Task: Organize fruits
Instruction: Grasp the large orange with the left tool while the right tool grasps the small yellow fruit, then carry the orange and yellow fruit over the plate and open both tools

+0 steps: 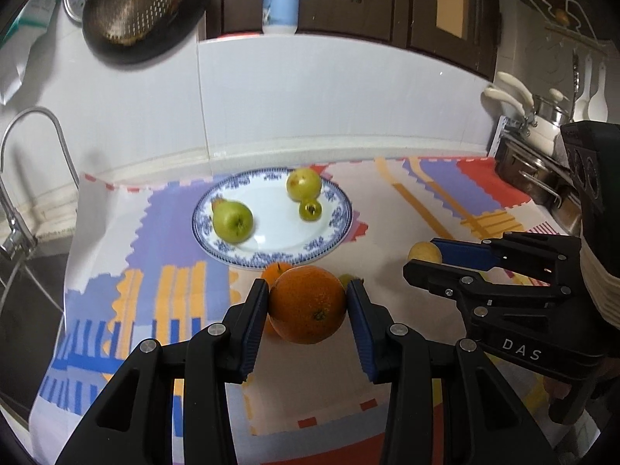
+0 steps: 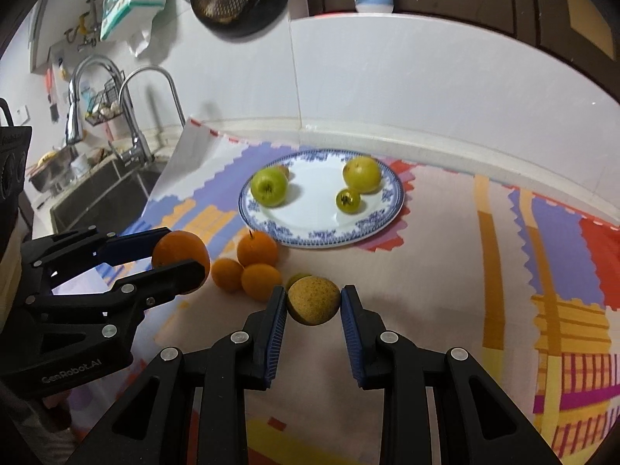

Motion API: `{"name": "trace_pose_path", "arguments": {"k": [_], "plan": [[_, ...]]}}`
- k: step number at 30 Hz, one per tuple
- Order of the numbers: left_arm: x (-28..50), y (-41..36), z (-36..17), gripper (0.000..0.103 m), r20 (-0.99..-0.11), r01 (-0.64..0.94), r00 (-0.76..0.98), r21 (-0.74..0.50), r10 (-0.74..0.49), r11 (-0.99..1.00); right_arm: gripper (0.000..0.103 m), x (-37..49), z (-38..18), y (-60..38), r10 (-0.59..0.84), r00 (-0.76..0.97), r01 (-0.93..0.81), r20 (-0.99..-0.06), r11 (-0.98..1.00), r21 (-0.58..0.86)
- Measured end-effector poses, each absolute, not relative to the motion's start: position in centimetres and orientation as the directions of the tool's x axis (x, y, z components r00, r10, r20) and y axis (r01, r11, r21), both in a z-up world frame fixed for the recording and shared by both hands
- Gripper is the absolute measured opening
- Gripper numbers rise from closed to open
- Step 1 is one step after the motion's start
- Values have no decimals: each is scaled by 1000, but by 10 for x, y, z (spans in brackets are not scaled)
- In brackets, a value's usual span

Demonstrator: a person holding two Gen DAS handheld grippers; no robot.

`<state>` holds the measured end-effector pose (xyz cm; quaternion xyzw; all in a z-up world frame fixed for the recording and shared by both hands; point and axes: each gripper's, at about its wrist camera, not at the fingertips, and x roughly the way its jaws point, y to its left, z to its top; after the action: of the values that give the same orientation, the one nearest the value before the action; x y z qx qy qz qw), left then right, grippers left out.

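An orange (image 1: pixel 307 304) is held clamped between the two pads of the left claw (image 1: pixel 308 302), clear of the patterned cloth (image 1: pixel 445 193) that covers the bench. A yellowish, speckled round fruit, probably a pear (image 2: pixel 314 300), is gripped in the same manner by the right claw (image 2: pixel 314 302); in the left wrist view only its tip is seen past the right claw's blue pad. The blue-rimmed plate (image 1: pixel 337 228) is found toward the far edge of the bench, near the wall, and carries a green apple (image 1: pixel 232 221), a larger yellow-green fruit (image 1: pixel 304 183) and a small green fruit (image 1: pixel 310 209); a further small fruit is partly hidden behind the apple and cannot be identified. Three oranges (image 2: pixel 257 248) are grouped on the cloth just in front of the plate's near rim, touching one another, between the two claws. The deciding relation is noted as follows: the plate lies straight ahead of and beyond both claws, with the left claw offset toward the sink-side edge of the bench and the right claw toward the stove side; neither is judged clearly nearer. Both held fruits are roughly round, so no long axis needs to be aligned. The bare middle and near part of the plate is judged available for placement. A risk of rolling on the plate's smooth surface is recorded.
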<state>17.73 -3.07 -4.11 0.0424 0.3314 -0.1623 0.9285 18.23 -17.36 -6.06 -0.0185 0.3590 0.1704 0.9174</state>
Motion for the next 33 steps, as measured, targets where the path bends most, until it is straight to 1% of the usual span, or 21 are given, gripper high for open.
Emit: {"name": "trace_pose_path", "arguments": {"k": [7, 14, 24, 33], "plan": [[181, -22, -27, 41, -593, 341, 755, -10, -280, 940, 30, 181, -41, -169, 273, 731, -295, -625, 953, 71], [193, -11, -18, 41, -578, 352, 764, -2, -288, 936, 30, 188, -30, -158, 265, 755, -280, -600, 957, 70], [227, 0, -7, 41, -561, 359, 775, 12, -291, 933, 30, 220, -21, -144, 263, 769, -278, -583, 958, 65], [266, 7, -9, 41, -567, 357, 773, 17, -285, 934, 30, 261, -21, -136, 257, 768, -275, -587, 960, 61]]}}
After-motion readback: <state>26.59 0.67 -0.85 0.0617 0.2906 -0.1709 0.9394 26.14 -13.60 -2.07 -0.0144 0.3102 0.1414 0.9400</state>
